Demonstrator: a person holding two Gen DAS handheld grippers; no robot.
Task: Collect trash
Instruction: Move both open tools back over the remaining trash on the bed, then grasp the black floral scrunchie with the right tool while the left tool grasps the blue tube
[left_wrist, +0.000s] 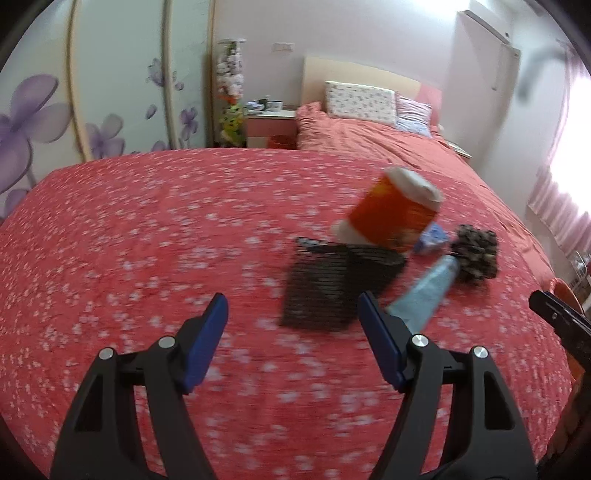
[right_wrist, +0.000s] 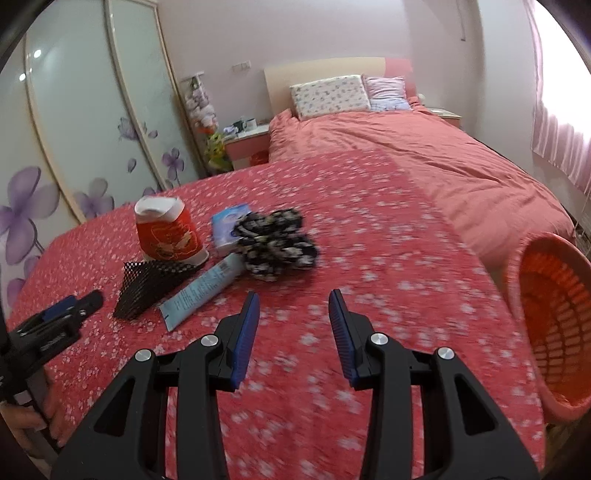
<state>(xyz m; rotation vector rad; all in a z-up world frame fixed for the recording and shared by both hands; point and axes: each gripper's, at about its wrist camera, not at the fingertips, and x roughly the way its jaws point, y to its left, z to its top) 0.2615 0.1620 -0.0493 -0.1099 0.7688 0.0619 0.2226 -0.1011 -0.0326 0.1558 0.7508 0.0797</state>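
Note:
On the red flowered bedspread (left_wrist: 147, 229) stand an upside-down red paper cup (left_wrist: 391, 214) (right_wrist: 168, 232), a black mesh piece (left_wrist: 325, 288) (right_wrist: 147, 286), a pale blue tube (left_wrist: 424, 291) (right_wrist: 203, 295), a small blue packet (left_wrist: 432, 238) (right_wrist: 229, 229) and a black-and-white flowered cloth bundle (left_wrist: 474, 254) (right_wrist: 277, 243). My left gripper (left_wrist: 291, 299) is open and empty, just short of the mesh. My right gripper (right_wrist: 293, 295) is partly open and empty, a little short of the cloth bundle. All is motion-blurred.
An orange slatted basket (right_wrist: 554, 325) lies tipped at the bed's right edge. Pillows (right_wrist: 328, 94) and a headboard are at the far end, a nightstand (right_wrist: 247, 142) beside them. A flowered wardrobe (right_wrist: 92, 122) lines the left. A hand (right_wrist: 26, 417) holds the left gripper.

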